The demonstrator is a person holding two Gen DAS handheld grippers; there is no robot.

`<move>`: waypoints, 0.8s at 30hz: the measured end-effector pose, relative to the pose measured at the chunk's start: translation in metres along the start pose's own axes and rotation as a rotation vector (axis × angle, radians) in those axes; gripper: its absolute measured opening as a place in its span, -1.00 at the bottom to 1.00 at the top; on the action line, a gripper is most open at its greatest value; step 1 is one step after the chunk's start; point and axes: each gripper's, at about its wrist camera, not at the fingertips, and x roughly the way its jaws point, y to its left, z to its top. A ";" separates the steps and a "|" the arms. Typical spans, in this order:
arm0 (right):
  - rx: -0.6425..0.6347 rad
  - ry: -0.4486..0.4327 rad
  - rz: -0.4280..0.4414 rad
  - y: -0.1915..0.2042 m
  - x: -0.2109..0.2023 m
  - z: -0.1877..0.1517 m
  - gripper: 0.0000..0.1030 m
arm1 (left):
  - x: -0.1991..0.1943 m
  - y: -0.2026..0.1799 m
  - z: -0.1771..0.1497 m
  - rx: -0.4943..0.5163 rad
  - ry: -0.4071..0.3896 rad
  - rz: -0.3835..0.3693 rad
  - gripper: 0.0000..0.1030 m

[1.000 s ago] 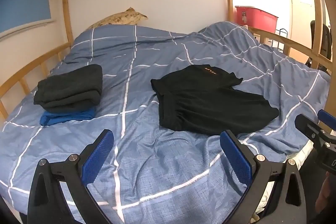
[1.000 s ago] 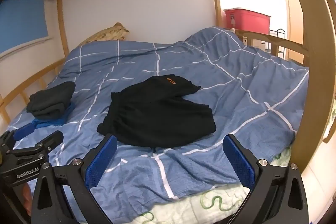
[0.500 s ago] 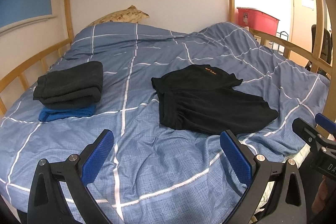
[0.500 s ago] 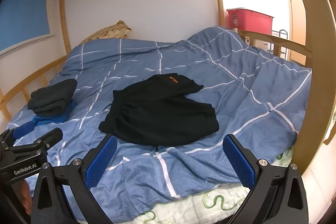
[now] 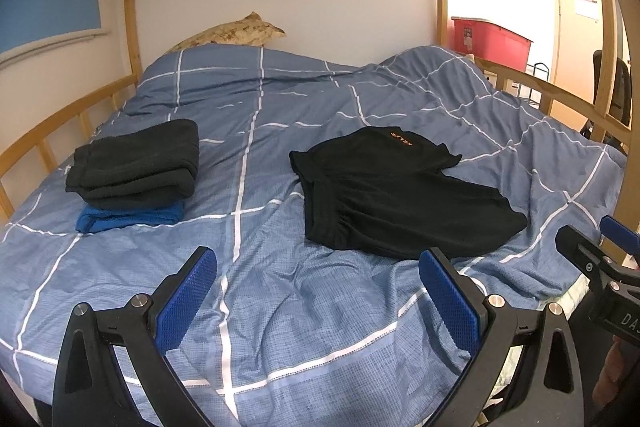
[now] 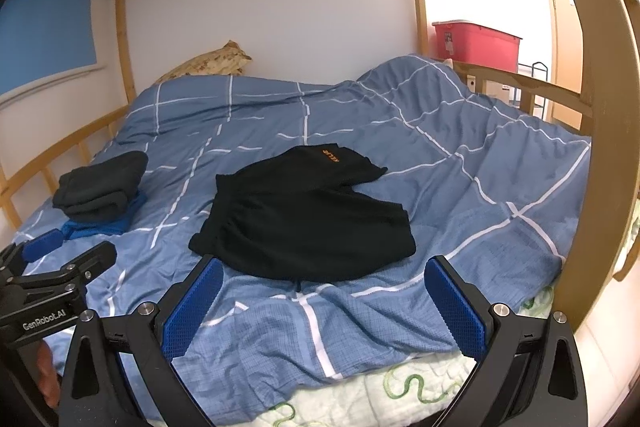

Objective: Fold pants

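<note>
Nearest are the two tongs, left tongs [image 5: 318, 279] and right tongs [image 6: 324, 285], both spread wide and holding nothing, poised side by side over the near edge of the bed [image 5: 280, 327], probably so each can take one side of the garment.

Just beyond them lie the pants [image 6: 304, 219], one black pair (short-legged, by the look), spread flat on the blue checked duvet [image 6: 460, 163] with the waistband to the left and the legs to the right. Laid out like that, they are ready for a first fold, which has not begun.

Further left is a stack [image 5: 136, 163] of two folded pieces, dark grey on blue, likely the finished pile.

Farthest back: one pillow [image 5: 236, 33] at the wall and one red bin [image 6: 476, 45] past the rail.
</note>
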 end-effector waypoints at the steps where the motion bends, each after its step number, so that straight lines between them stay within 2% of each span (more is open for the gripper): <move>1: 0.000 -0.002 0.001 0.000 -0.001 0.000 0.98 | -0.001 0.001 0.001 -0.002 0.003 -0.004 0.99; 24: -0.019 -0.023 -0.001 0.006 -0.012 0.010 0.98 | -0.011 0.007 0.009 -0.021 0.011 -0.029 0.99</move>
